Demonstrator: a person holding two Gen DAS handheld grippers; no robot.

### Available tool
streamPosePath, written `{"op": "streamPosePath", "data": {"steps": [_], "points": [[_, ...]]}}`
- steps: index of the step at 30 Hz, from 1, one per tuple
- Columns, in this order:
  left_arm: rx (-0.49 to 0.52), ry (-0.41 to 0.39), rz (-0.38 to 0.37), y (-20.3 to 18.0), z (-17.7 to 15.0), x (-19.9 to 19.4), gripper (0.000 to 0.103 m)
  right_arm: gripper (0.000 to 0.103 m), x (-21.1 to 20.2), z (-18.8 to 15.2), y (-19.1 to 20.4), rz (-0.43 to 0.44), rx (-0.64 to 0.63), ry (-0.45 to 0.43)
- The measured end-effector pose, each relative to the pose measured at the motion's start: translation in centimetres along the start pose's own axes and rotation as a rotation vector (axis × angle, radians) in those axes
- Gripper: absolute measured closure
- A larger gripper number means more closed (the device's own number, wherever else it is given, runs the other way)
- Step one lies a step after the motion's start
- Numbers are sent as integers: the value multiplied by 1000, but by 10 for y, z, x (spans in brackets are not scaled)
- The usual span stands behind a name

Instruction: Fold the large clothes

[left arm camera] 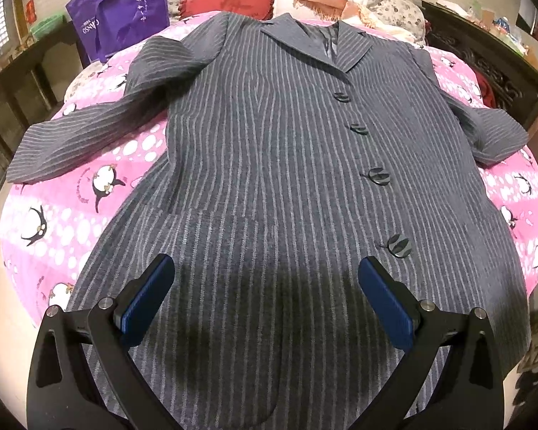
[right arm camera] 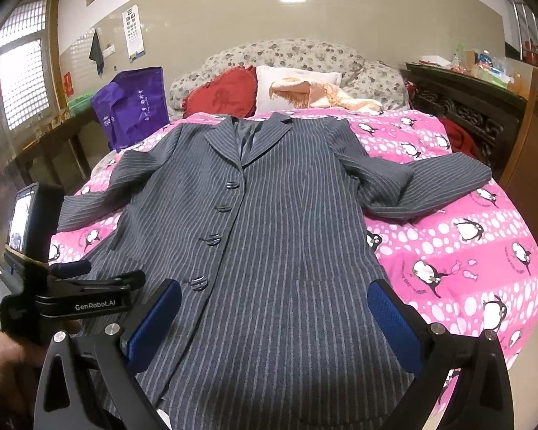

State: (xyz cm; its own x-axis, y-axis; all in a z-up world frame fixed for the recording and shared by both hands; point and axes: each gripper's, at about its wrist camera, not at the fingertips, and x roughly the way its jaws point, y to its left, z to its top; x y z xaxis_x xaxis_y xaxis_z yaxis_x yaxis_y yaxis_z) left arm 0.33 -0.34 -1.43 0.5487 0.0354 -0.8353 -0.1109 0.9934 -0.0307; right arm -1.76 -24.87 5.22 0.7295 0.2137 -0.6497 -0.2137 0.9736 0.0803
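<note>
A grey pinstriped coat [left arm camera: 269, 165] lies flat and buttoned on a pink penguin blanket [left arm camera: 71, 193], collar far, both sleeves spread out to the sides. My left gripper [left arm camera: 267, 268] is open and empty, hovering over the coat's lower hem area. In the right wrist view the coat [right arm camera: 276, 215] fills the middle of the bed and my right gripper [right arm camera: 274, 294] is open and empty above the lower right part. The left gripper's body [right arm camera: 71, 294] shows at the left of that view, above the coat's lower left edge.
A purple bag [right arm camera: 132, 107] stands at the bed's far left. A red cushion [right arm camera: 222, 93], a white pillow [right arm camera: 297, 82] and a peach cloth lie at the head. A dark carved cabinet [right arm camera: 466, 114] stands on the right, a bench on the left.
</note>
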Motion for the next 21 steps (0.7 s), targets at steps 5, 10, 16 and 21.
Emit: {"op": "streamPosePath", "data": {"steps": [5, 10, 16, 21], "points": [[15, 18, 4, -3, -2, 10, 0, 0, 12, 1, -2, -4, 16, 15], [6, 35, 9, 0, -4, 17, 1, 0, 23, 0, -1, 2, 27, 37], [1, 34, 5, 2, -5, 17, 0, 0, 25, 1, 6, 6, 5, 32], [-1, 33, 9, 3, -5, 16, 0, 0, 27, 2, 6, 1, 6, 38]]}}
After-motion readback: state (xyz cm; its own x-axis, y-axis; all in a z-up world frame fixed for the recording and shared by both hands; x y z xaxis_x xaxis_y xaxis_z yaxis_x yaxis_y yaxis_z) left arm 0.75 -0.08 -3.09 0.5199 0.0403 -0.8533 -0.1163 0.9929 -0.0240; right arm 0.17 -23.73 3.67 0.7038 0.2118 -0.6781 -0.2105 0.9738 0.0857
